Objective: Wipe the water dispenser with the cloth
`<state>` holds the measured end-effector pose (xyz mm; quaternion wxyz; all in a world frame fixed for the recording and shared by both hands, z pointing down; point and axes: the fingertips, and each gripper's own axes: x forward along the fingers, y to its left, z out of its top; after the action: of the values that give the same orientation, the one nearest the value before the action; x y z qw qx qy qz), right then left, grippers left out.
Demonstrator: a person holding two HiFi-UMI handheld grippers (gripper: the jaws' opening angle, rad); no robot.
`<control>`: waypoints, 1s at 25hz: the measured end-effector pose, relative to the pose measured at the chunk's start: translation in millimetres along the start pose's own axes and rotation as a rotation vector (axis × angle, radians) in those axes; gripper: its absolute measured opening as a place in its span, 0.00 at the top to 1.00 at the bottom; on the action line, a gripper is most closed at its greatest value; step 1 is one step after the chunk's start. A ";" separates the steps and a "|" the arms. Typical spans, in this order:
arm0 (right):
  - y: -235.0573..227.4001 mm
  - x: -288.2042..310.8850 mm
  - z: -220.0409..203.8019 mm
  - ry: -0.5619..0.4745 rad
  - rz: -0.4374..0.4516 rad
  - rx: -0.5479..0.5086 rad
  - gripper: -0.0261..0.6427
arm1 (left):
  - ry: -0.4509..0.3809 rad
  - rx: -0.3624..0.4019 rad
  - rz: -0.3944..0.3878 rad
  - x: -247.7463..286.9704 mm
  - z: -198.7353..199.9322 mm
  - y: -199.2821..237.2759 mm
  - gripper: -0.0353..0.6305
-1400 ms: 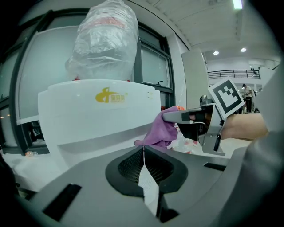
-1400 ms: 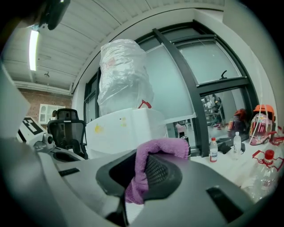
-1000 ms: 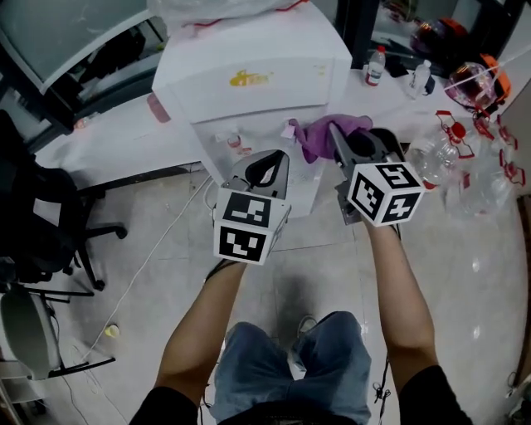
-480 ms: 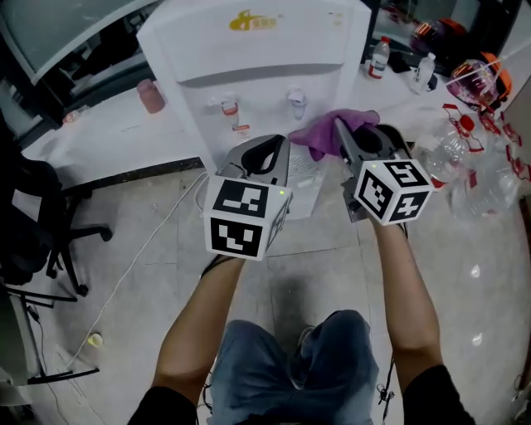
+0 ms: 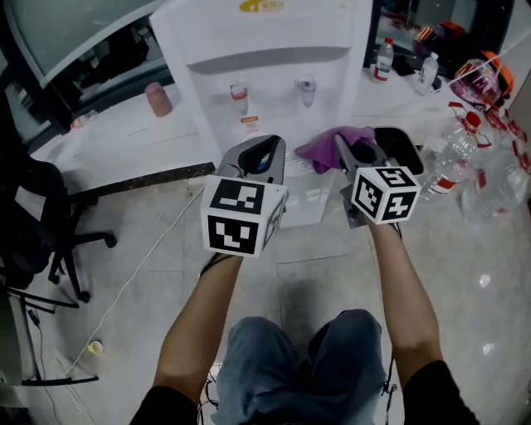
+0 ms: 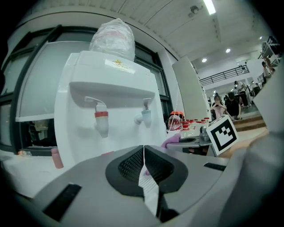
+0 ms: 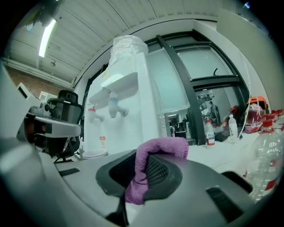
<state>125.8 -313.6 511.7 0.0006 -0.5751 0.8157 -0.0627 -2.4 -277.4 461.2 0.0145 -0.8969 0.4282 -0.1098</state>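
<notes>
Though logo [image 5: 265, 5] blurs, right claw [image 7: 136, 175] pinches cloth [image 7: 162, 146]

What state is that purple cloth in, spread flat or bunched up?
Bunched up: the purple cloth is pinched between the jaws of the right gripper and flops over one jaw in a crumpled fold.

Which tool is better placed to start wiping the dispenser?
Right. The right tool is shut on the purple cloth, facing the water dispenser; the left tool is shut with nothing in it.
</notes>
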 end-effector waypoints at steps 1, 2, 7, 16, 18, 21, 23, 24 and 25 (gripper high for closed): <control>-0.8 0.1 -6.0 0.006 -0.003 0.005 0.90 | 0.002 0.001 0.003 -0.3 -2.2 1.2 0.90; -1.9 0.0 -12.4 0.013 -0.006 0.010 0.90 | 0.005 0.001 0.005 -0.4 -4.5 2.0 0.91; -10.3 -1.8 -41.2 0.046 -0.022 0.058 0.90 | 0.010 0.001 0.020 -1.3 -11.9 6.4 0.91; 12.9 -17.4 -3.1 0.003 0.019 0.013 0.90 | 0.024 0.002 0.041 -12.8 -13.9 11.7 0.90; 27.9 -24.4 17.5 -0.022 0.042 -0.015 0.90 | 0.020 0.002 0.046 -17.4 -8.5 14.3 0.91; 51.4 -33.8 51.6 -0.070 0.087 -0.040 0.90 | 0.005 0.002 0.060 -26.0 3.3 21.0 0.90; 66.3 -38.2 75.0 -0.101 0.119 -0.046 0.90 | -0.006 0.009 0.070 -31.1 12.0 26.0 0.90; 74.1 -39.5 86.3 -0.115 0.134 -0.056 0.90 | -0.011 0.013 0.075 -33.5 16.2 29.0 0.90; 82.2 -40.1 96.7 -0.127 0.147 -0.070 0.90 | -0.015 0.015 0.081 -36.1 20.1 32.5 0.90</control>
<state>69.4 -258.6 404.4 0.0367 -0.5160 0.8558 0.0026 -45.0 -271.5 431.0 0.0289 -0.8794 0.4633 -0.1055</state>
